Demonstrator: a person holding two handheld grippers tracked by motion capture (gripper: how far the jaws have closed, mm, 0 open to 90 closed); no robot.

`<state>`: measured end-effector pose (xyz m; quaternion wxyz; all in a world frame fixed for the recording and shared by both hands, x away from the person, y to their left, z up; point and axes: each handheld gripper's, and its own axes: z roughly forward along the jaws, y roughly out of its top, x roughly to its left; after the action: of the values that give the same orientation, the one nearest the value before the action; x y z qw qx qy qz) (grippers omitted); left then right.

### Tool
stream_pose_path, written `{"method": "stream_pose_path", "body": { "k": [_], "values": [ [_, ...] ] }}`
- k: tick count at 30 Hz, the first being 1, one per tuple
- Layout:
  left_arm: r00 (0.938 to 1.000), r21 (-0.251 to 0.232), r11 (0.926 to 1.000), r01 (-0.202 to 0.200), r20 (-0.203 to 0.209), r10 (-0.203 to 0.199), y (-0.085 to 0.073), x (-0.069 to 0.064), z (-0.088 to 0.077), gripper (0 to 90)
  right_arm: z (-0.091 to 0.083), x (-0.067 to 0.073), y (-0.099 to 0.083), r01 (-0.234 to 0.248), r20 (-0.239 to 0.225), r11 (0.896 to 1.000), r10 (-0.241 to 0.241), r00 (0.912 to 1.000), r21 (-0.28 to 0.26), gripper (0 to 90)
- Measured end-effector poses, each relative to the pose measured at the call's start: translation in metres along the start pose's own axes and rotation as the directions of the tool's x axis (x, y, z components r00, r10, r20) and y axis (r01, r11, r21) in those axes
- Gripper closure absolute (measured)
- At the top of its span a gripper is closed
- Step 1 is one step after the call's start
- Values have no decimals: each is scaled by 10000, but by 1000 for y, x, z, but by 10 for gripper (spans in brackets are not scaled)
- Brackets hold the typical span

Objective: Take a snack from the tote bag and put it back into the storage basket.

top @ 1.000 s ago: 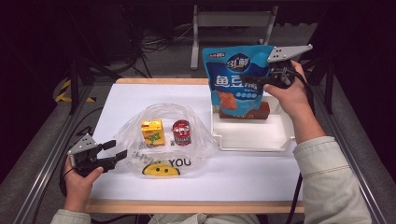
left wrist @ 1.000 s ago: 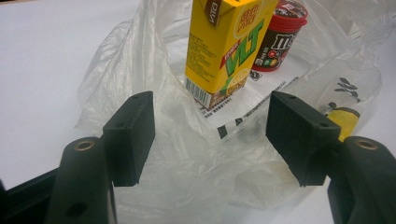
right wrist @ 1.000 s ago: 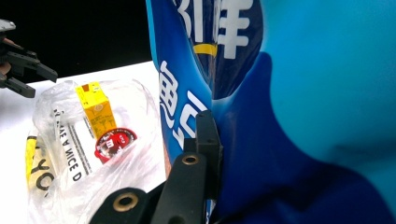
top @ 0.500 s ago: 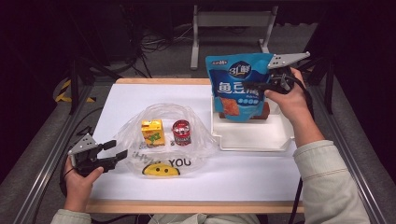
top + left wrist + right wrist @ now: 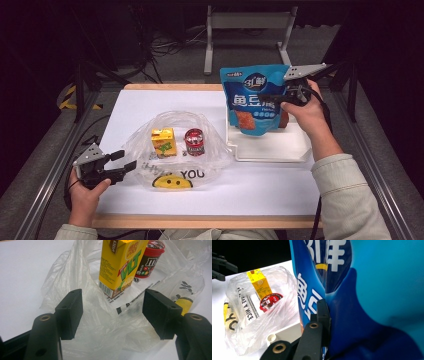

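Right gripper is clamping a blue snack bag, its jaws squeezed tight on the bag's right side while the person's right hand is gripping the handle behind them. Seen from above, the bag is hanging upright from the jaws, its lower edge sitting over the far end of a white tray that is lying just below the gripper. In the right gripper view the bag is pressing close against the lens, creasing where one black jaw is biting into it, and the tray's corner is showing beneath.

Left gripper is resting well away from the right one, near the table's front left corner, with the left hand wrapped round it. Its jaws are standing wide apart and pinching nothing. In the left gripper view, crumpled film of a clear plastic bag is lying between and under the pads, though the pads are not pressing on it. Just ahead of those jaws a yellow drink carton is standing upright inside the plastic bag, and a small red-lidded tub is standing right behind it, to the carton's right. From above, the plastic bag is spreading across the white table between the two grippers, its nearest edge almost touching the left gripper's tips, with the carton and the tub side by side in it.
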<state>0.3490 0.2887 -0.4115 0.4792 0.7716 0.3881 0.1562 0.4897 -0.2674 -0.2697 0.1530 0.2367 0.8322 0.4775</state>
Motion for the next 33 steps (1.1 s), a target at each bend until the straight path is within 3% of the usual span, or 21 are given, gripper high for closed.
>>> {"method": "stream_pose_path", "body": {
  "k": [33],
  "values": [
    [10000, 9, 10000, -13, 4, 13, 0, 1, 0, 337, 27, -19, -39, -481, -310, 9988, 481, 9984, -8, 886]
  ]
}}
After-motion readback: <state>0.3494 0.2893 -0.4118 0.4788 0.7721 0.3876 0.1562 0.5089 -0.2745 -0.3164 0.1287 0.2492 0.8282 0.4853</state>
